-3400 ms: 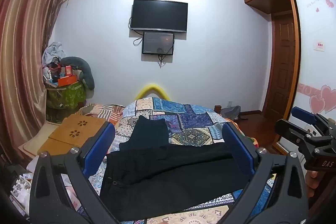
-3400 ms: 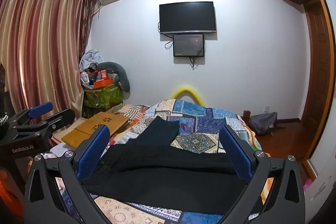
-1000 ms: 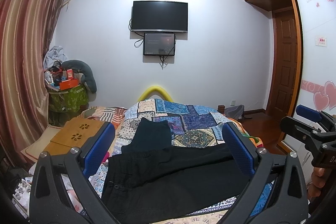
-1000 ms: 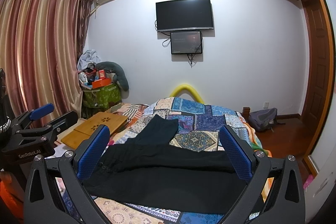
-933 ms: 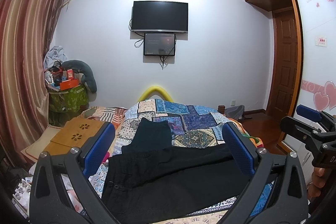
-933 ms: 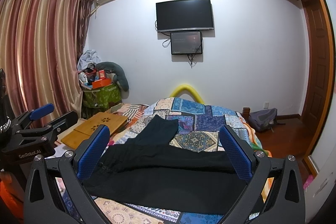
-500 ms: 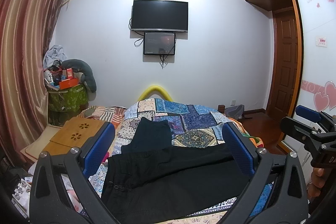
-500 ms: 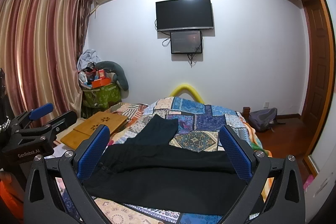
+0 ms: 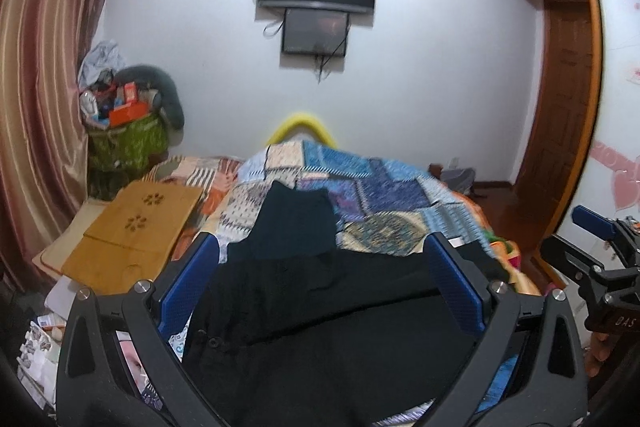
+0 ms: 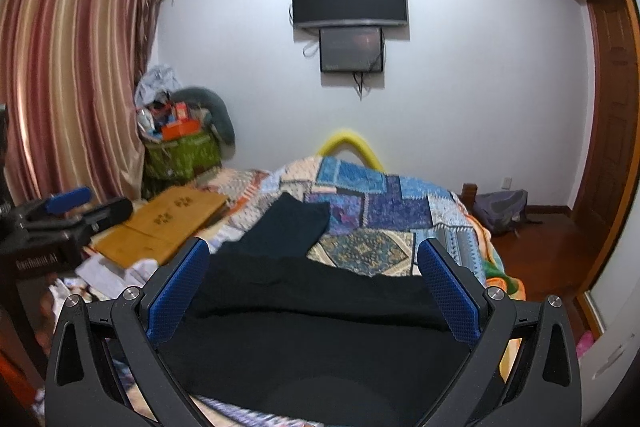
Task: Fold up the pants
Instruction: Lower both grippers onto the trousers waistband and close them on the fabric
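Observation:
Black pants lie spread on the patchwork bedspread, one leg running across the near edge and the other leg pointing away. They also show in the right wrist view. My left gripper is open, held above the waist end of the pants. My right gripper is open, above the pants further right. Each gripper also shows from the side in the other's view, the right gripper and the left gripper. Neither holds anything.
A wooden lap desk lies left of the bed. A green basket of clutter stands by the curtain. Papers and clutter lie at the near left. A grey bag sits on the floor on the right, near a wooden door.
Both grippers have tilted down and moved closer to the pants, which now fill more of each view. Both stay open. The pants have not moved.

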{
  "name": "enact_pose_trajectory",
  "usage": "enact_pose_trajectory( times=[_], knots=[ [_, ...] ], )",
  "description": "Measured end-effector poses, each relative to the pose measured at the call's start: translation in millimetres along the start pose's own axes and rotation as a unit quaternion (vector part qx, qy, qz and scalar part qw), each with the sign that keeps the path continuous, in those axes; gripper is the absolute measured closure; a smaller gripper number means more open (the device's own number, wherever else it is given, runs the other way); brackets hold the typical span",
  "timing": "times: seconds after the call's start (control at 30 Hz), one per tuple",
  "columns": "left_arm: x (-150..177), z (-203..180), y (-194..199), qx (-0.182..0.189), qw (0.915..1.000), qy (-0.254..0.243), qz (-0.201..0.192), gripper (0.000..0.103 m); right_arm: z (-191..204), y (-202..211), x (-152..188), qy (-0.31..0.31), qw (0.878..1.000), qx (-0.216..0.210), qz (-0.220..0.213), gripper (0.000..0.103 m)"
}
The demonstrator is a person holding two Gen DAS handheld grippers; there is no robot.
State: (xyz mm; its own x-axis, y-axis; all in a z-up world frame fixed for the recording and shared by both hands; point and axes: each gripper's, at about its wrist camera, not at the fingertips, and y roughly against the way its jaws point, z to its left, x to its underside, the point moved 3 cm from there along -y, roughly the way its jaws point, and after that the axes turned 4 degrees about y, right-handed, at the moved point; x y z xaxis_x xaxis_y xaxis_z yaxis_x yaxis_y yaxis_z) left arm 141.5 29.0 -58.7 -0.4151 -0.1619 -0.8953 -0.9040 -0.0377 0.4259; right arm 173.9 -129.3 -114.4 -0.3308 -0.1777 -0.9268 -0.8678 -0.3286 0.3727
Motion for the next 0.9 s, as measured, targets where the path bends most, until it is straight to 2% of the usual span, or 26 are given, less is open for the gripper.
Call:
enact_pose_trajectory(
  times=[0.2, 0.3, 0.47, 0.57, 0.7, 0.8, 0.9],
  knots=[
    [3.8, 32.1, -79.6, -0.01, 0.999, 0.019, 0.039, 0.0, -23.6, -61.0, 12.2, 0.001, 0.999, -0.011, 0.044, 0.0],
    [3.7, 54.1, -123.5, -0.031, 0.9969, 0.027, 0.066, 0.0, -35.6, -88.0, 16.3, 0.01, 0.998, -0.005, 0.066, 0.0],
    [6.7, 92.0, -192.7, -0.073, 0.9904, 0.009, 0.117, 0.0, -58.8, -132.8, 25.9, 0.031, 0.993, 0.001, 0.111, 0.0],
    [14.5, 113.8, -227.5, -0.081, 0.9863, -0.003, 0.144, 0.0, -69.4, -158.5, 33.7, 0.041, 0.989, -0.004, 0.143, 0.0],
    [40.0, 139.9, -265.7, -0.084, 0.977, -0.019, 0.195, 0.002, -78.6, -194.7, 49.4, 0.063, 0.979, -0.03, 0.19, 0.0],
    [66.9, 157.7, -286.5, -0.086, 0.9668, -0.015, 0.24, 0.016, -83.9, -219.5, 61.0, 0.08, 0.971, -0.043, 0.219, 0.0],
    [88.6, 172.8, -305.7, -0.08, 0.957, -0.001, 0.279, 0.022, -87.7, -244.0, 72.8, 0.082, 0.962, -0.063, 0.255, 0.001]
  ],
)
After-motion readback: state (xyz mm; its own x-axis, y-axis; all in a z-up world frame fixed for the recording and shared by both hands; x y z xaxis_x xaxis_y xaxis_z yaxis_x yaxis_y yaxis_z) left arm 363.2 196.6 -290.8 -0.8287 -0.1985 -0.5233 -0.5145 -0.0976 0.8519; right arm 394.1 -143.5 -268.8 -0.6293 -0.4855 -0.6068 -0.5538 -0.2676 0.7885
